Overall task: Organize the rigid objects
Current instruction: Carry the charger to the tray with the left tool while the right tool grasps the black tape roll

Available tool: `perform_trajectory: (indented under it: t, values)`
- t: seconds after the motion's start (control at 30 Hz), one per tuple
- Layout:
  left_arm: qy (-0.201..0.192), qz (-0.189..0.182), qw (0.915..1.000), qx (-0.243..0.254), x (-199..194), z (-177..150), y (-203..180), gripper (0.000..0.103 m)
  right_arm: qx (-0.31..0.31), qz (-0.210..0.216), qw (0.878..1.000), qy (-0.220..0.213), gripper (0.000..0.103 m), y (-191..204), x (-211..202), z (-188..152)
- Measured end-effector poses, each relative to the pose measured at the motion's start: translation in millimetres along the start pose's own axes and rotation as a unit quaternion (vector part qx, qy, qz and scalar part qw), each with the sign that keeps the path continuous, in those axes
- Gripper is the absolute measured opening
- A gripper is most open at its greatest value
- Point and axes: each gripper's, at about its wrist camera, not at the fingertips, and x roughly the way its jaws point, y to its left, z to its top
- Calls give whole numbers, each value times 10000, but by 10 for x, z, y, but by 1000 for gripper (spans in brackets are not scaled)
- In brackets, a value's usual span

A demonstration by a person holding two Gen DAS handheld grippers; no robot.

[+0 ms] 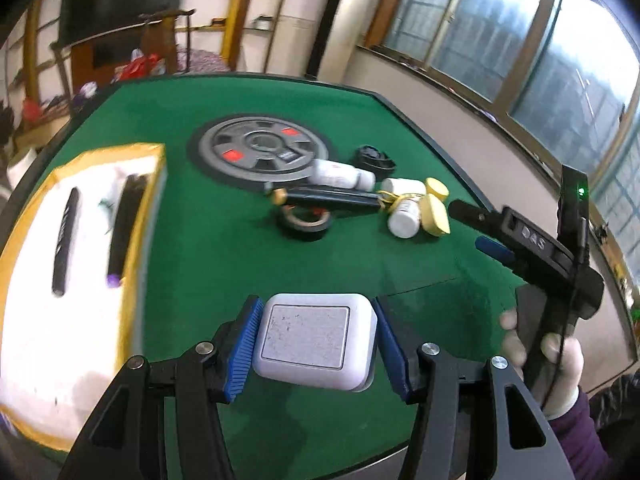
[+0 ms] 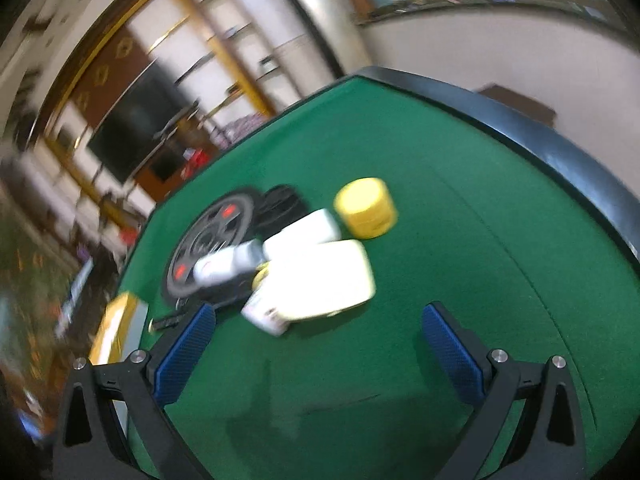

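My left gripper point(image 1: 316, 340) is shut on a white rounded case point(image 1: 316, 340) and holds it above the green table point(image 1: 240, 280). A white tray with a yellow rim point(image 1: 80, 240) lies to its left with two black sticks in it. Ahead lies a pile: white bottles point(image 1: 336, 174), yellow-capped jars point(image 1: 434, 210), a black tube point(image 1: 332, 196), a tape roll point(image 1: 306, 222) and a black ring point(image 1: 374, 158). My right gripper point(image 2: 320, 344) is open and empty, just short of the white and yellow jars point(image 2: 320, 276). It also shows in the left wrist view point(image 1: 480, 228).
A grey disc point(image 1: 260, 152) is set in the table's middle. The table's black raised edge point(image 2: 540, 144) runs along the right. A wall with windows stands beyond it. The tray's corner point(image 2: 114, 328) shows at the left of the right wrist view.
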Motion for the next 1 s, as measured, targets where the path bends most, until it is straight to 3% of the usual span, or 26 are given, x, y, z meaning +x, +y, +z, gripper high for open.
perform_trajectory:
  t: [0.17, 0.33, 0.4, 0.47, 0.53, 0.73, 0.87, 1.0]
  values:
    - [-133, -7, 9998, -134, -57, -19, 141, 59, -933, 180, 9939, 554, 103, 537, 194, -73]
    - [-234, 4, 9996, -140, -91, -34, 231, 59, -701, 822, 9875, 1145, 102, 745, 394, -97]
    - [-220, -49, 9995, -207, -89, -37, 288, 59, -742, 520, 9894, 1132, 95, 771, 453, -97]
    - [-218, -73, 9995, -213, -77, -34, 323, 59, -795, 292, 9892, 1196, 75, 746, 521, -91]
    - [-224, -138, 9993, -260, -87, -33, 370, 59, -647, 334, 9876, 1392, 60, 705, 604, -87]
    - [-302, -258, 9989, -233, -172, -17, 390, 59, -752, 191, 9859, 1483, 58, 1000, 870, -83]
    - [-380, -186, 9988, -258, -265, -12, 488, 59, -827, -241, 9851, 1486, 57, 1170, 1070, -34]
    - [-411, -149, 9983, -390, -300, -8, 635, 59, -1239, -827, 9780, 1462, 41, 1345, 1223, -106]
